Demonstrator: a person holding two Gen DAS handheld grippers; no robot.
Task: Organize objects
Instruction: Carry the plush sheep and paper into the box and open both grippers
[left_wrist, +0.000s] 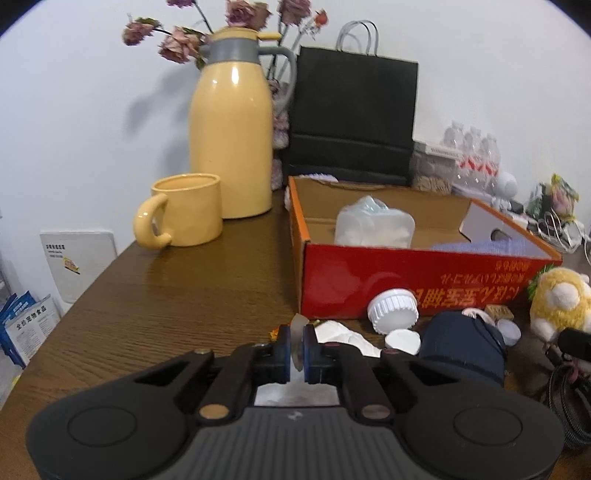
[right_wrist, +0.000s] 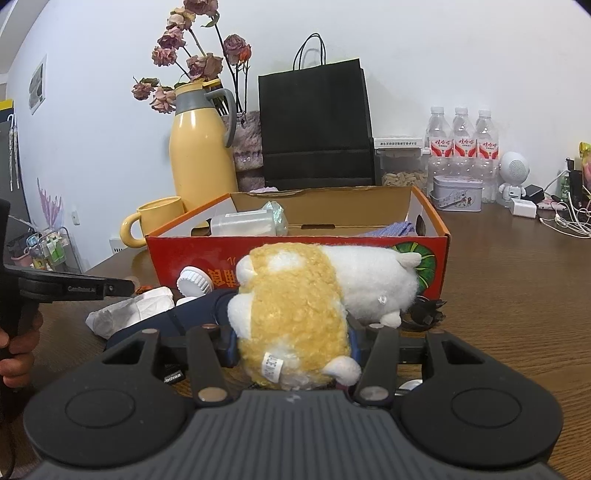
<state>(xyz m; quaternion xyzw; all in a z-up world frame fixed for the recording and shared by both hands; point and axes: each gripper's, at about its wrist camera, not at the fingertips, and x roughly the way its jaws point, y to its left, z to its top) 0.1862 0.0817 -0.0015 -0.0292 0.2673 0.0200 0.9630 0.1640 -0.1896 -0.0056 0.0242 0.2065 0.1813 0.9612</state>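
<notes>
- A brown wooden tabletop (left_wrist: 155, 295) carries everything.
- An open red cardboard box (left_wrist: 369, 280) sits mid-table, holding a clear plastic container (left_wrist: 373, 225) and a purple cloth (left_wrist: 491, 245).
- Behind the box stand a black paper bag (left_wrist: 352, 118) and a yellow thermos (left_wrist: 231, 136), with a yellow mug (left_wrist: 188, 210) beside the thermos.
- A yellow-and-white plush toy (right_wrist: 295, 306) lies in front of the box; the right gripper (right_wrist: 291, 349) has its jaws closed around the toy's near end.
- The left gripper (left_wrist: 296, 347) has its jaws pinched narrowly on a thin crumpled wrapper (left_wrist: 296, 328), near the box's front wall.
- A white ribbed cap (left_wrist: 393, 310) lies against the box front.
</notes>
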